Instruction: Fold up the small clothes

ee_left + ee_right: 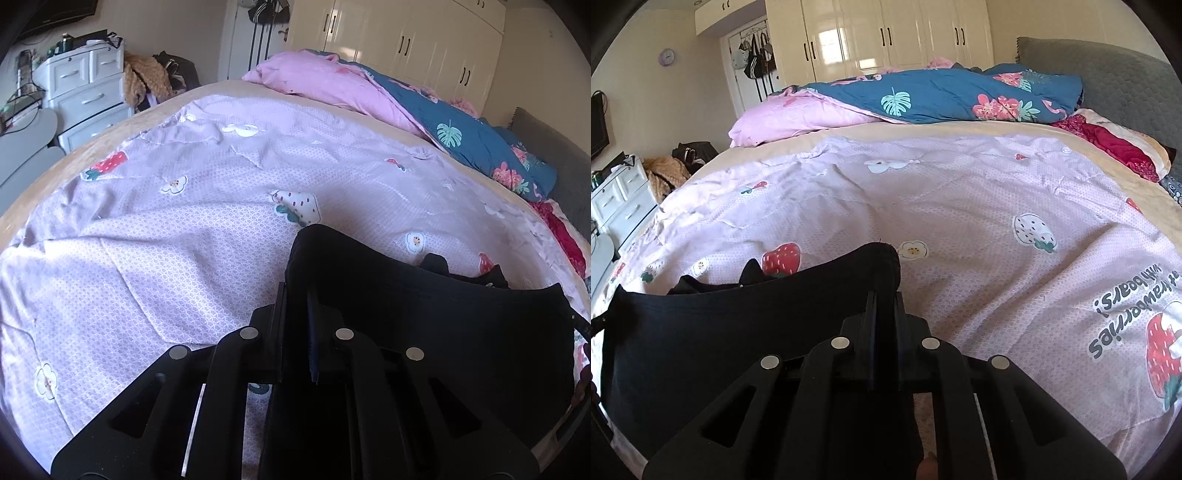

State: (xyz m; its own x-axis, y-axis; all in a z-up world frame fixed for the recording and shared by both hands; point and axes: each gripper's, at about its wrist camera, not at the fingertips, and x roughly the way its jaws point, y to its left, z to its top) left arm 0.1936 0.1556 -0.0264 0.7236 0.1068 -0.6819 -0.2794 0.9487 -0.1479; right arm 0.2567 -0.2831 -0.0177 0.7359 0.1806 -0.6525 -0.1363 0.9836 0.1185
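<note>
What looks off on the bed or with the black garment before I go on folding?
Nothing alarming. The black garment hangs stretched between the left gripper and right gripper, each shut on a top corner. Its top edge sags in the middle, and some black fabric bunches behind it on the strawberry sheet.

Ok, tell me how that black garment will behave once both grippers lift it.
Probably floppy: the black garment sags between the left gripper and right gripper. Likely light, since thin pinched edges hold it. It may drag on the strawberry-print quilt.
</note>
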